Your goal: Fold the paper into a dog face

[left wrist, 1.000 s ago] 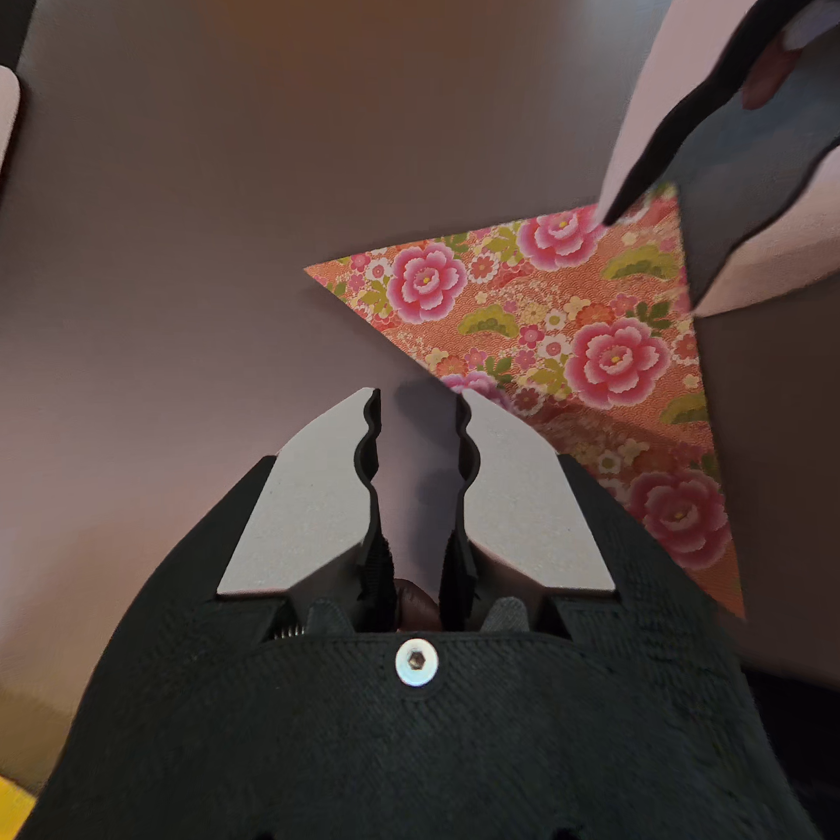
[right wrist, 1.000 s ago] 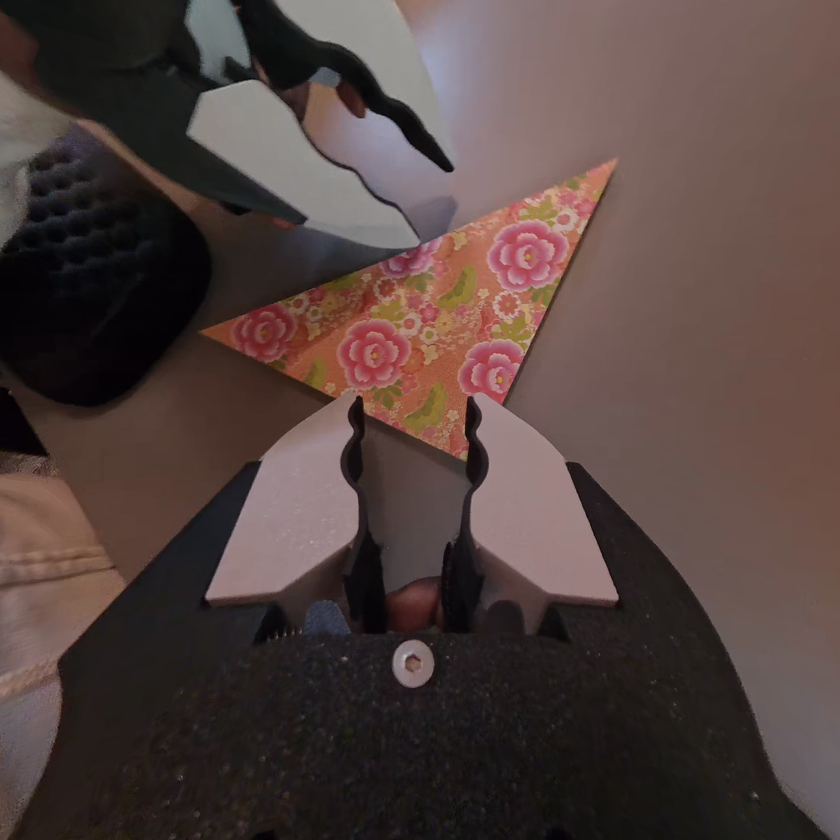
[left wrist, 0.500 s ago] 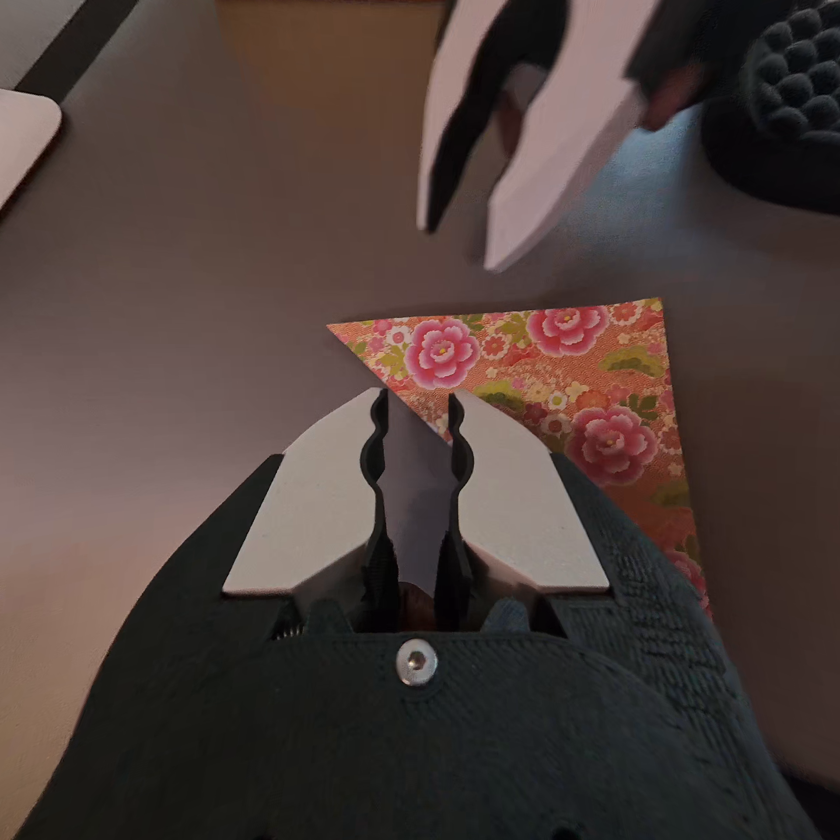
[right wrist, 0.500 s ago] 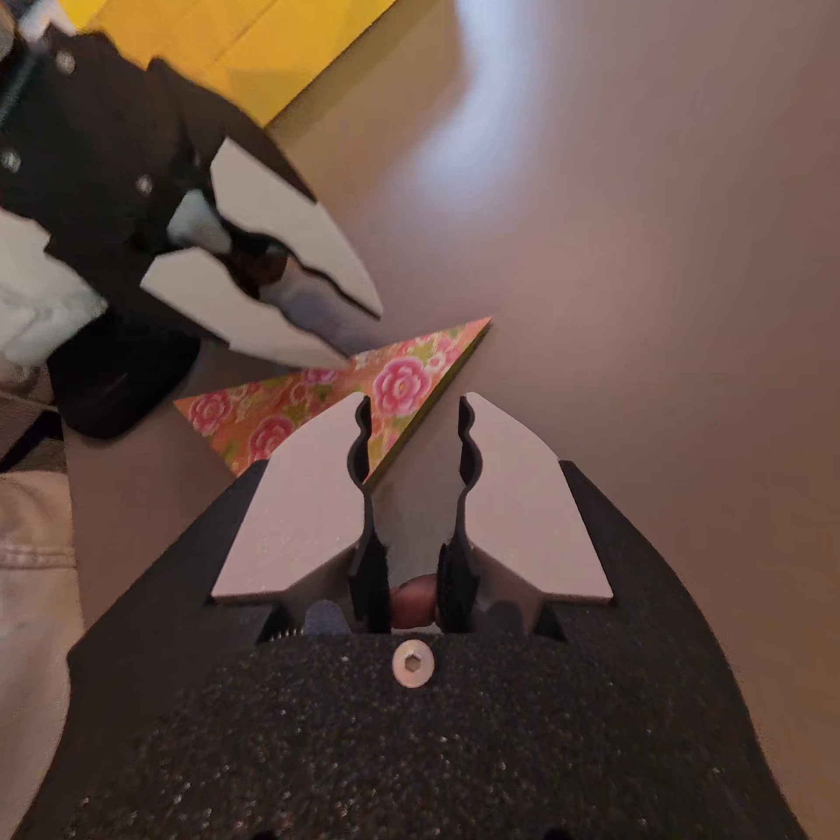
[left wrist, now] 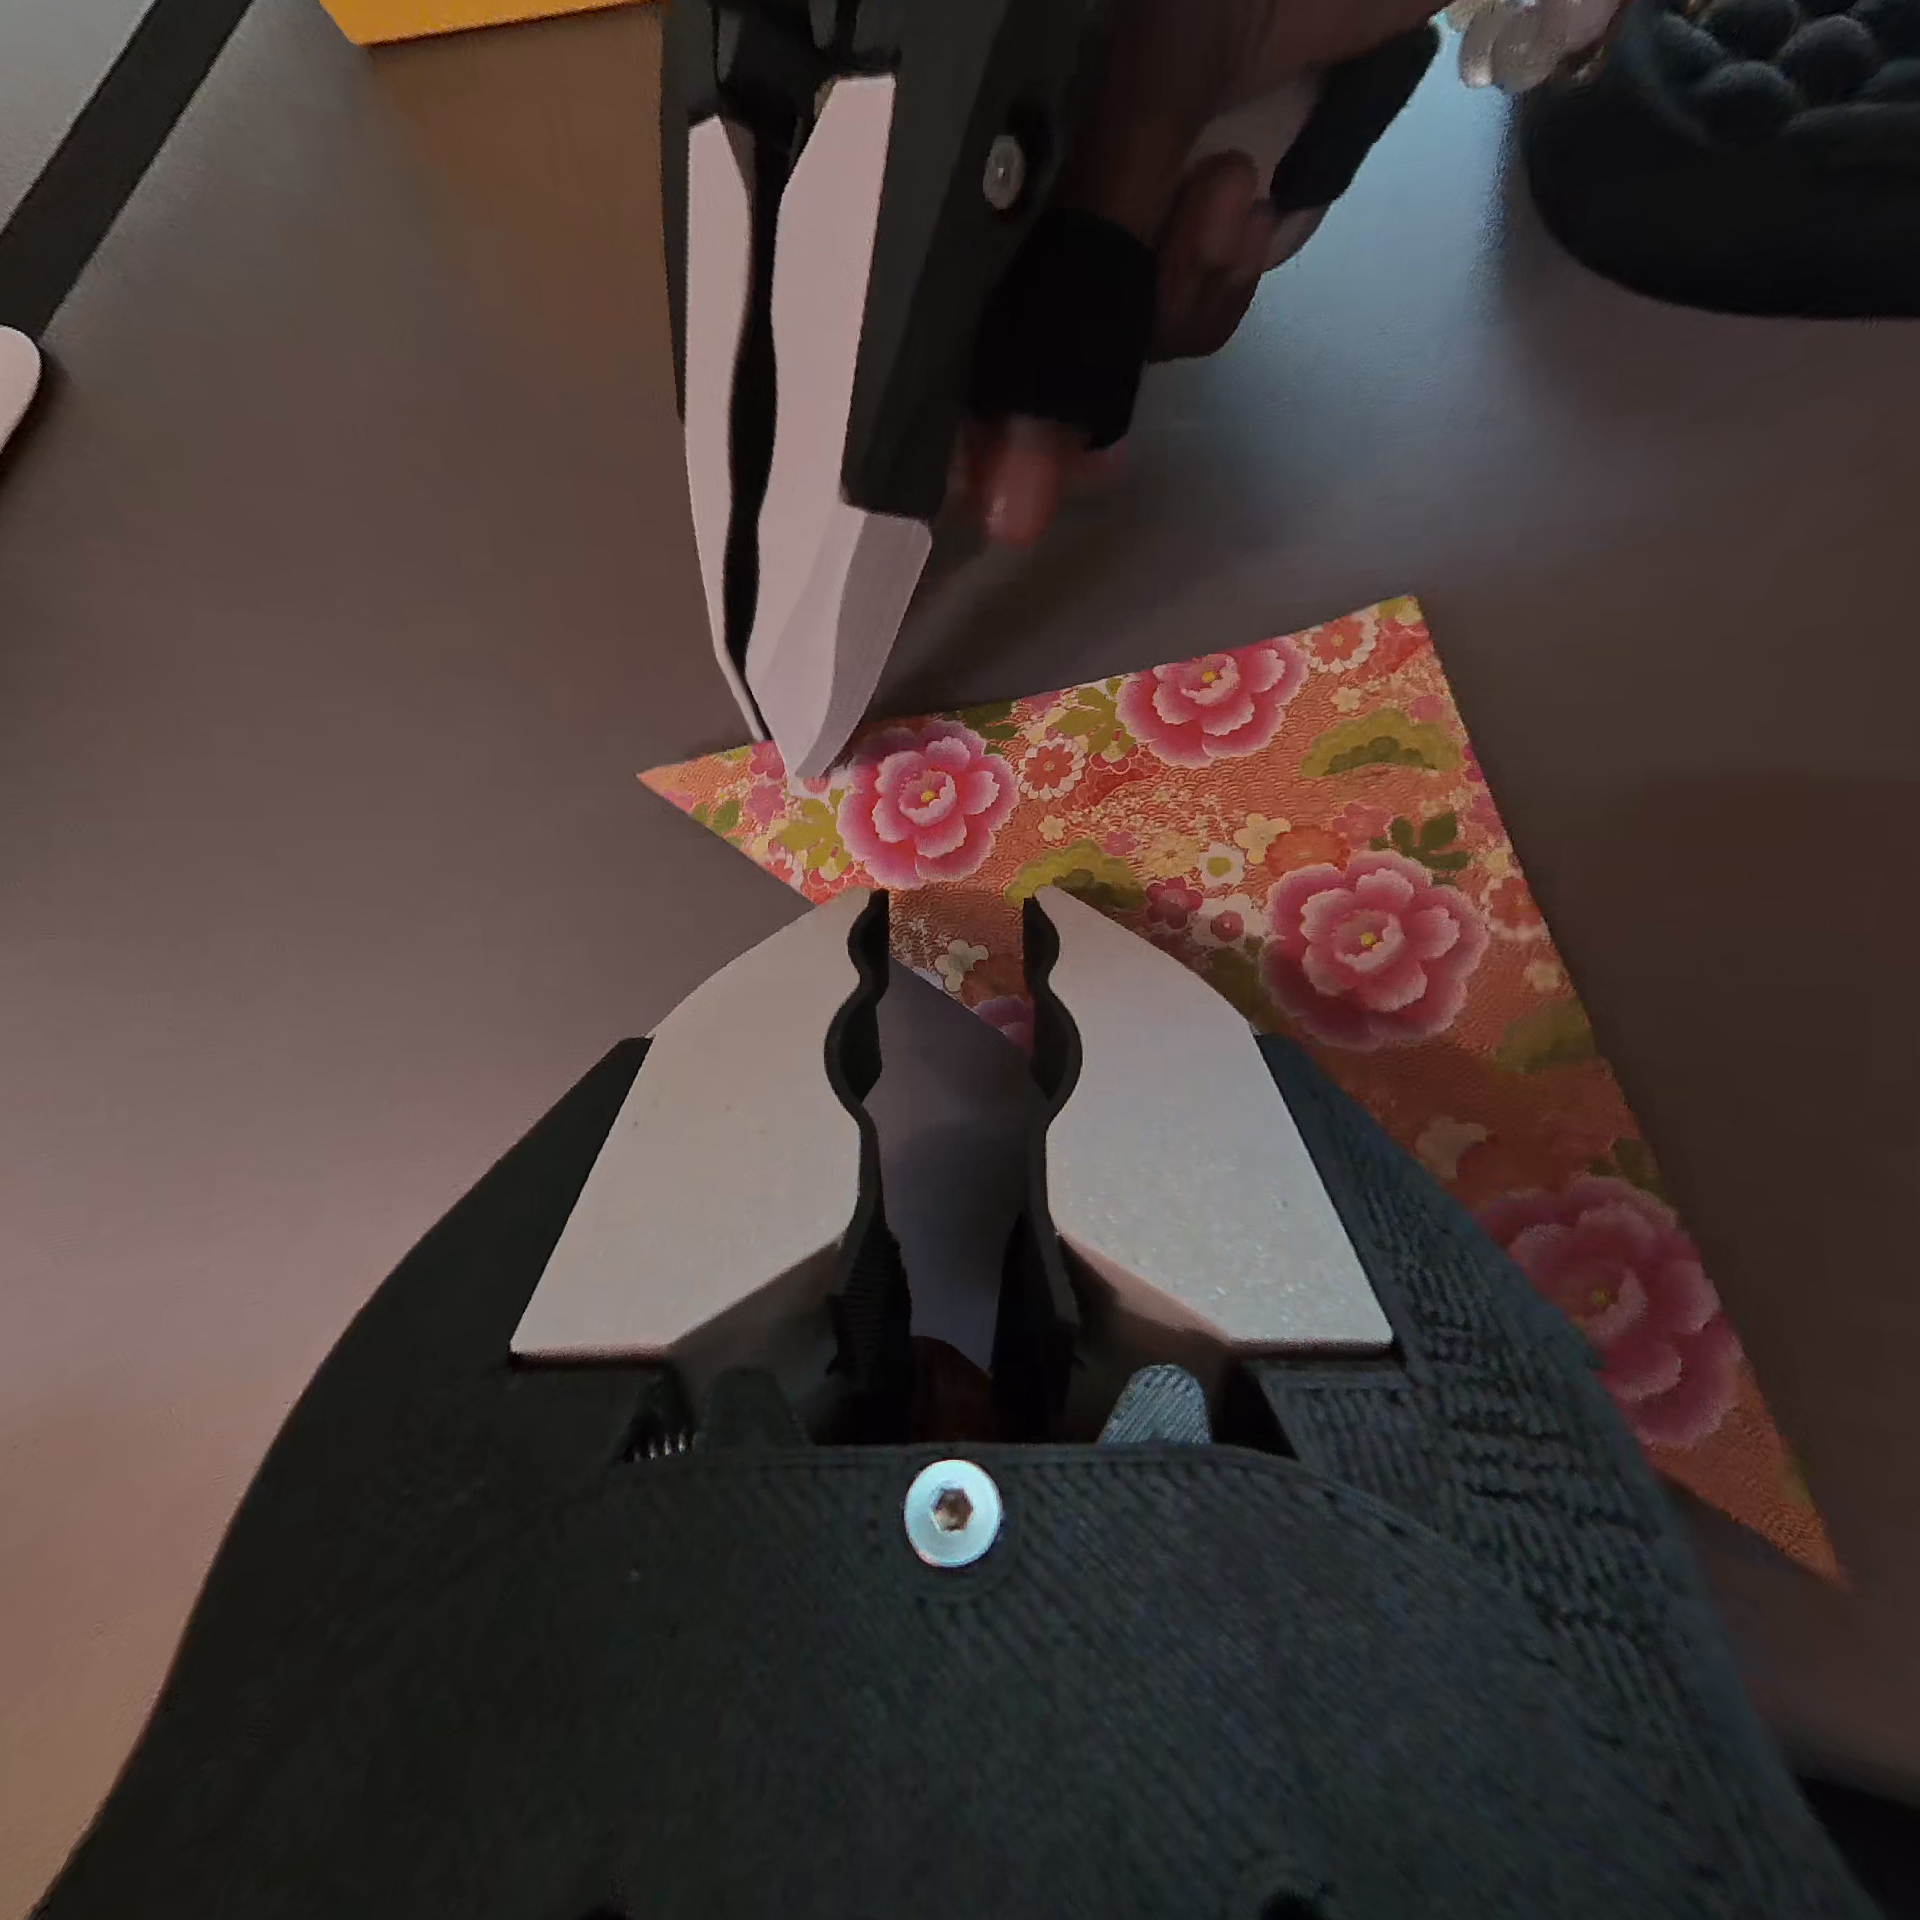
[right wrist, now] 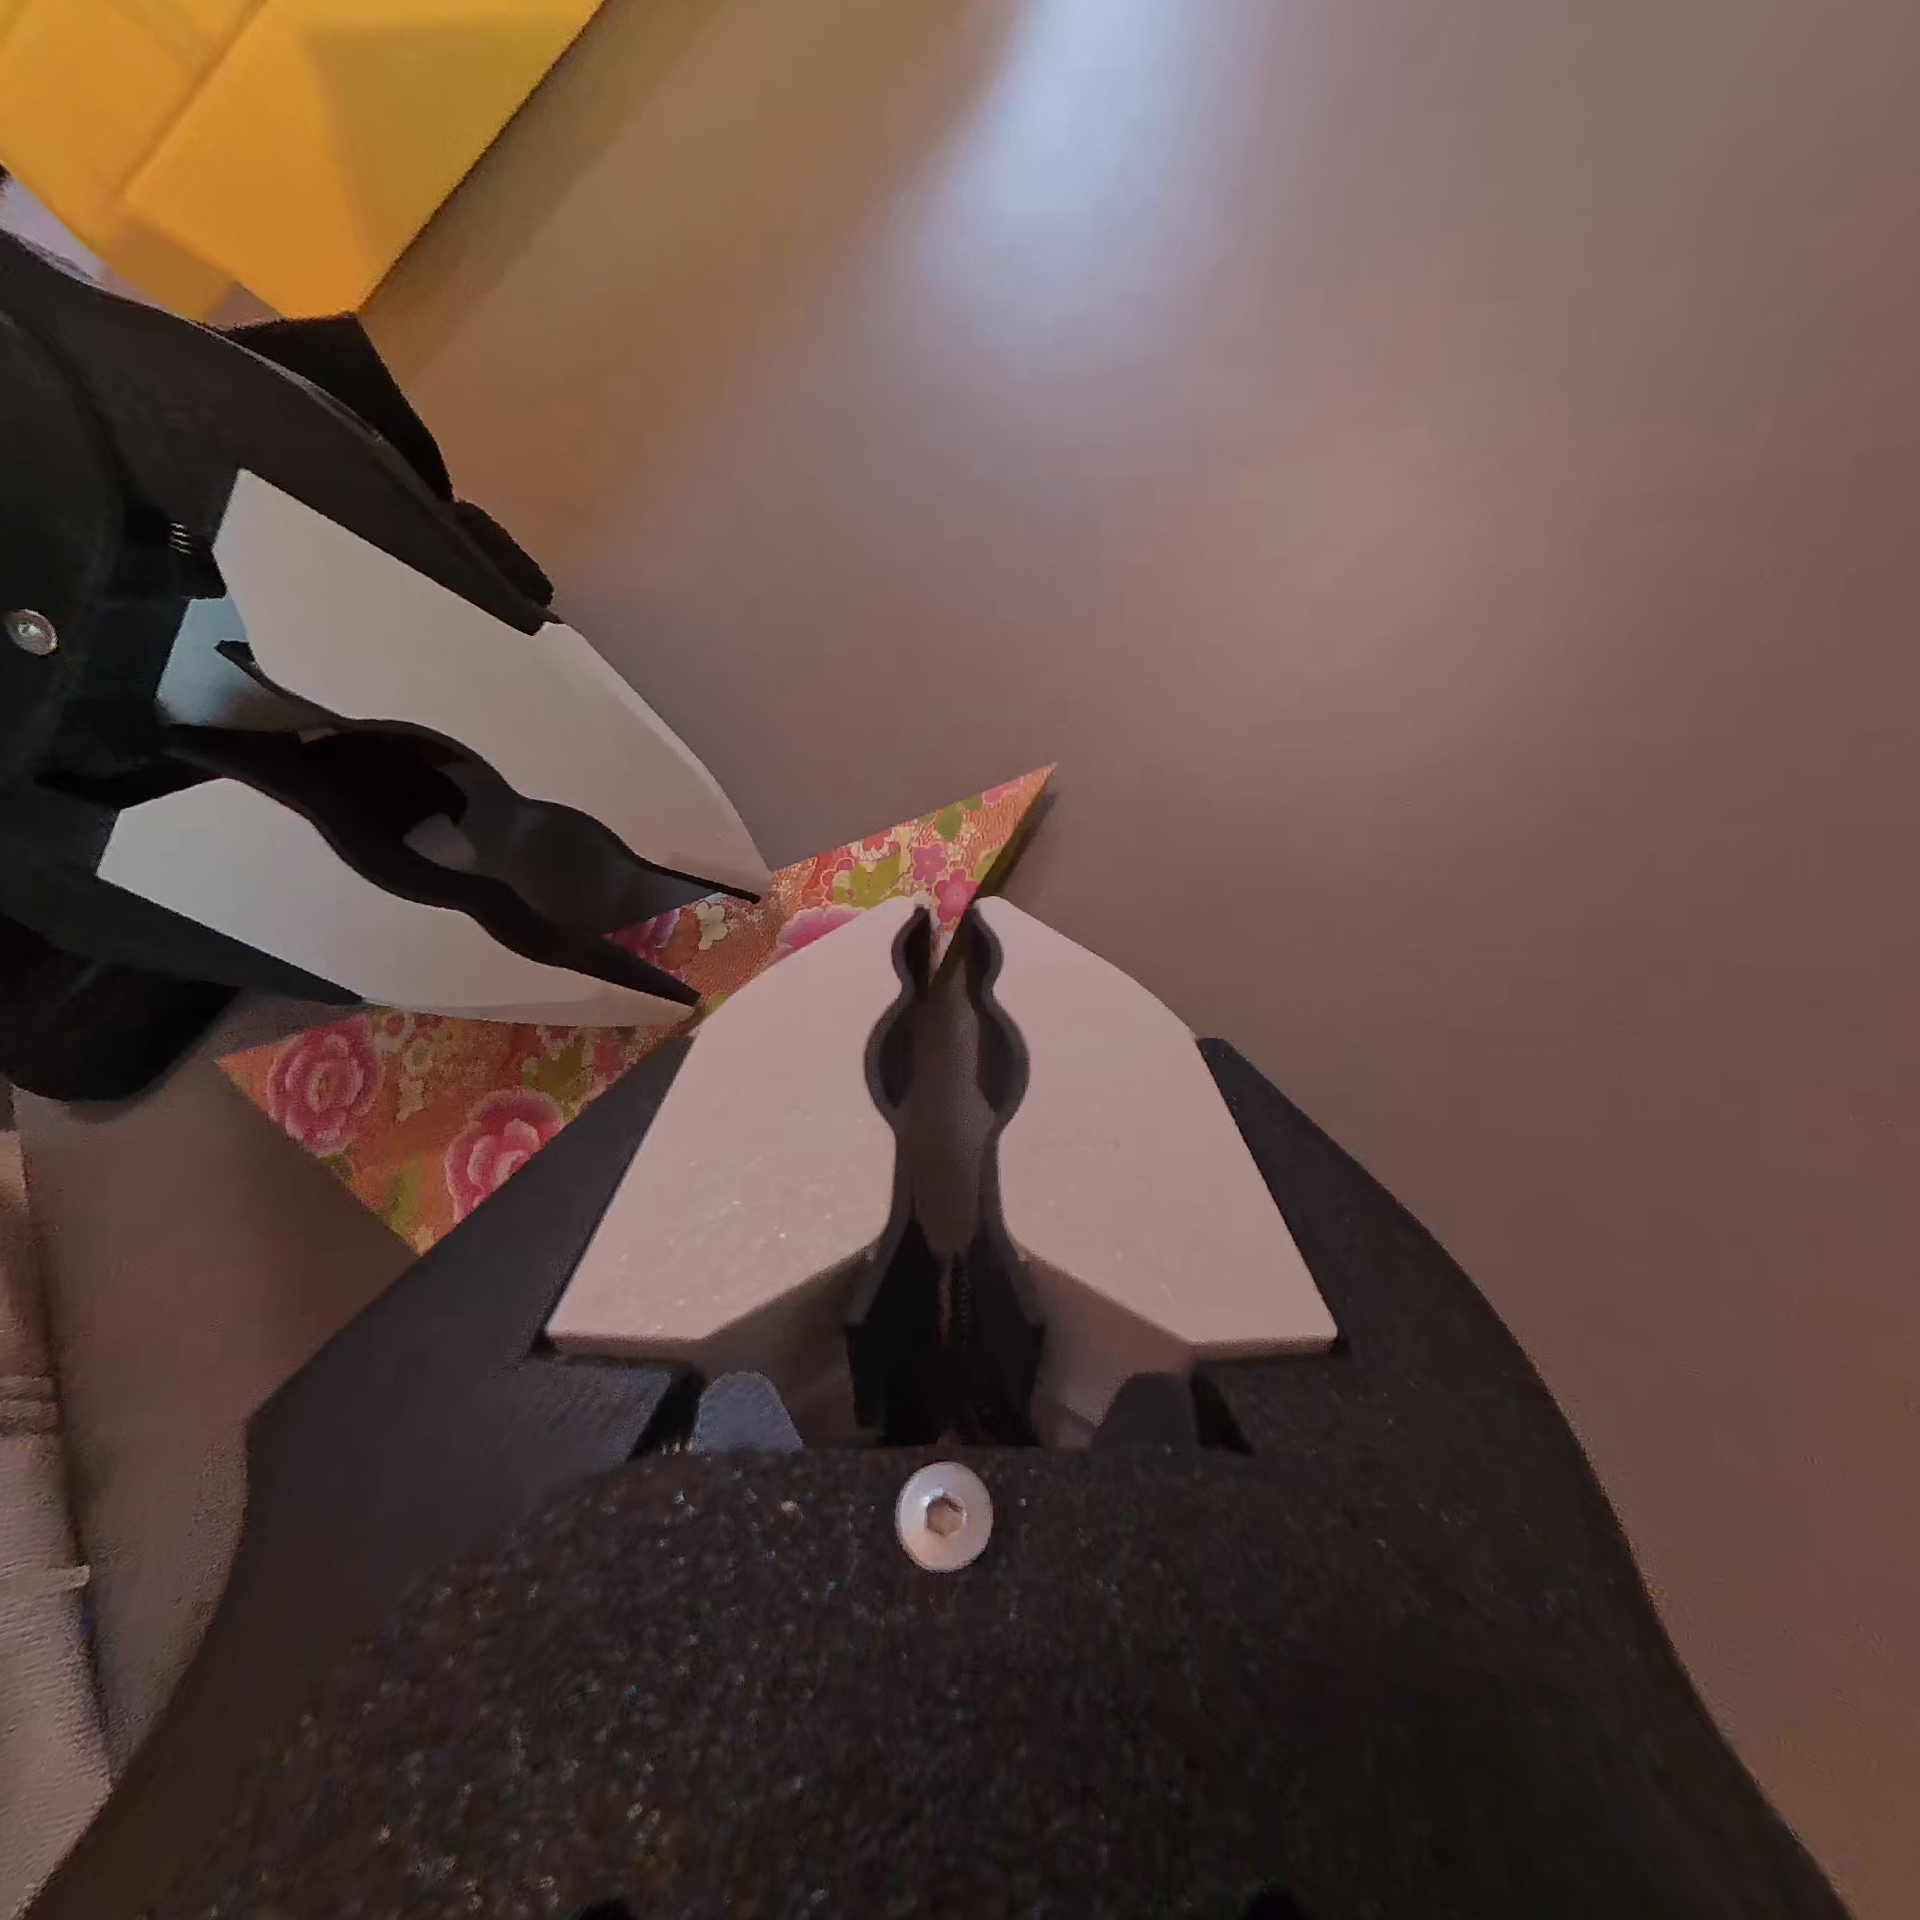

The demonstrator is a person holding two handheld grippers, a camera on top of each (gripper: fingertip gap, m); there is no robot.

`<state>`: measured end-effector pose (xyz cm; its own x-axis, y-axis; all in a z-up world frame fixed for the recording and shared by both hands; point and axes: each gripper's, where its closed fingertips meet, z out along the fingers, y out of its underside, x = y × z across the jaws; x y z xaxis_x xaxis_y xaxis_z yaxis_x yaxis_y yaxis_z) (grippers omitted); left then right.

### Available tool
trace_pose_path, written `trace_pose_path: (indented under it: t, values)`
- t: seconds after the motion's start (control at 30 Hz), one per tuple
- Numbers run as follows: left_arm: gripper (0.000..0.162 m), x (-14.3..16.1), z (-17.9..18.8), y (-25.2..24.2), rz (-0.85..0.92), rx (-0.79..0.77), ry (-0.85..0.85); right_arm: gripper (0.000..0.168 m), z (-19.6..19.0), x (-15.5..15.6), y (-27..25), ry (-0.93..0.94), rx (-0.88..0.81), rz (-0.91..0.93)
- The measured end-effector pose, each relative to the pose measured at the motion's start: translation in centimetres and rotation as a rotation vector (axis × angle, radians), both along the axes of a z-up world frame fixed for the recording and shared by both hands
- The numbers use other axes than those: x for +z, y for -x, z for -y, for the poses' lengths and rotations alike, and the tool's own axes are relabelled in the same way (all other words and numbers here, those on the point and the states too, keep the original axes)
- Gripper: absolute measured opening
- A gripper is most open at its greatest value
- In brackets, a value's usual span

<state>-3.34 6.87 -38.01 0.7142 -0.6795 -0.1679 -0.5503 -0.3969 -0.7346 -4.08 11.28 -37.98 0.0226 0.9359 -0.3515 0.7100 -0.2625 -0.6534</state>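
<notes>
The setting looks like a plain indoor desk or craft spot, though the exact kind of room cannot be told. A smooth grey-brown tabletop [right wrist: 1351, 520] fills both views. At its edges sit a yellow box-like object [right wrist: 208, 135] and a black knobbly cushion [left wrist: 1745, 156]; pale fabric [right wrist: 42, 1455] shows nearest the camera.

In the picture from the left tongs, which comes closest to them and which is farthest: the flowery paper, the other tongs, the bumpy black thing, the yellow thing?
1. flowery paper, right under the left tongs.
2. other tongs, just ahead, tips on the paper's left corner.
3. bumpy black thing, far right.
4. yellow thing, top edge, left.
The last two are close to call.
</notes>
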Motion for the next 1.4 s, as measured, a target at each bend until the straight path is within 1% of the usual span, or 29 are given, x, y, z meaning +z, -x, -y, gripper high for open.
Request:
trace_pose_path:
  t: [0.07,0.13,0.2,0.23,0.3,0.33,0.4,0.5,0.57,0.6,0.63,0.7,0.73,0.77,0.8,0.87,0.9,0.97,1.03,1.07,1.13,1.27,1.3,1.4]
  values:
    - [0.027,0.0,-0.2,0.2,0.003,0.013,-0.004,0.003,0.1,0.3,0.1,0.009,-0.008,-0.039]
    - [0.035,0.3,-0.7,0.9,0.028,0.064,-0.003,0.002,0.4,0.9,0.2,0.024,-0.005,-0.096]
    - [0.042,1.2,-1.4,1.6,0.127,0.131,-0.006,0.001,0.8,1.9,0.1,0.026,0.015,-0.168]
    - [0.043,1.8,-1.8,1.8,0.201,0.157,-0.002,0.001,1.1,2.5,0.1,0.018,0.031,-0.208]
    - [0.043,2.5,-2.1,1.6,0.337,0.163,0.047,0.001,1.6,3.5,-0.1,-0.009,0.056,-0.272]
    - [0.041,2.4,-1.9,1.3,0.372,0.143,0.094,0.001,1.8,3.9,-0.3,-0.018,0.067,-0.298]
    - [0.024,2.1,-1.3,0.5,0.410,0.085,0.165,0.001,2.1,4.6,-0.7,-0.023,0.084,-0.342]
    - [0.004,2.6,-0.8,-0.2,0.440,0.032,0.159,0.004,2.3,4.9,-1.2,-0.022,0.101,-0.373]
    - [0.001,2.8,-0.8,-0.2,0.451,0.021,0.152,0.023,1.8,4.9,-1.4,-0.022,0.090,-0.382]
    - [0.001,2.9,-0.7,-0.3,0.458,0.012,0.147,0.039,1.7,4.7,-1.4,-0.014,0.095,-0.370]
    - [0.000,3.1,-0.7,-0.3,0.462,0.001,0.140,0.046,1.8,4.2,-1.3,-0.003,0.121,-0.348]
    - [0.000,3.1,-0.7,-0.5,0.459,-0.018,0.140,0.043,2.2,3.5,-1.0,-0.014,0.189,-0.324]
    - [0.000,2.9,-0.6,-0.6,0.451,-0.022,0.149,0.033,2.5,3.5,-0.7,-0.032,0.230,-0.333]
    - [0.001,2.7,-0.7,-0.5,0.437,-0.017,0.155,0.017,2.8,3.5,-0.5,-0.050,0.265,-0.339]
    - [0.002,2.5,-0.8,-0.3,0.411,-0.001,0.151,0.009,2.8,3.4,-0.4,-0.070,0.285,-0.331]
    - [0.022,1.9,-0.7,0.8,0.319,0.050,0.139,0.004,2.3,3.0,-0.5,-0.112,0.276,-0.297]
    - [0.027,1.7,-0.4,1.3,0.264,0.071,0.137,0.004,2.2,3.1,-0.7,-0.131,0.270,-0.301]
    - [0.036,1.1,0.4,1.4,0.179,0.089,0.129,0.003,2.4,3.5,-1.1,-0.184,0.259,-0.333]
    - [0.038,0.2,0.7,0.9,0.116,0.080,0.130,0.003,2.7,3.6,-1.4,-0.260,0.262,-0.355]
    - [0.037,-0.2,0.6,0.8,0.103,0.081,0.125,0.003,2.8,3.6,-1.6,-0.318,0.263,-0.362]
    - [0.029,0.1,0.1,0.6,0.133,0.091,0.115,0.003,2.7,3.5,-1.9,-0.474,0.266,-0.364]
    - [0.020,0.5,-0.6,1.3,0.204,0.131,0.123,0.003,3.6,3.2,-2.3,-0.765,0.330,-0.363]
    - [0.018,0.3,-0.6,1.4,0.202,0.134,0.136,0.004,3.6,3.0,-2.2,-0.819,0.335,-0.351]
    - [0.018,-0.3,-0.5,1.4,0.148,0.126,0.146,0.004,4.4,2.9,-2.0,-0.931,0.363,-0.337]
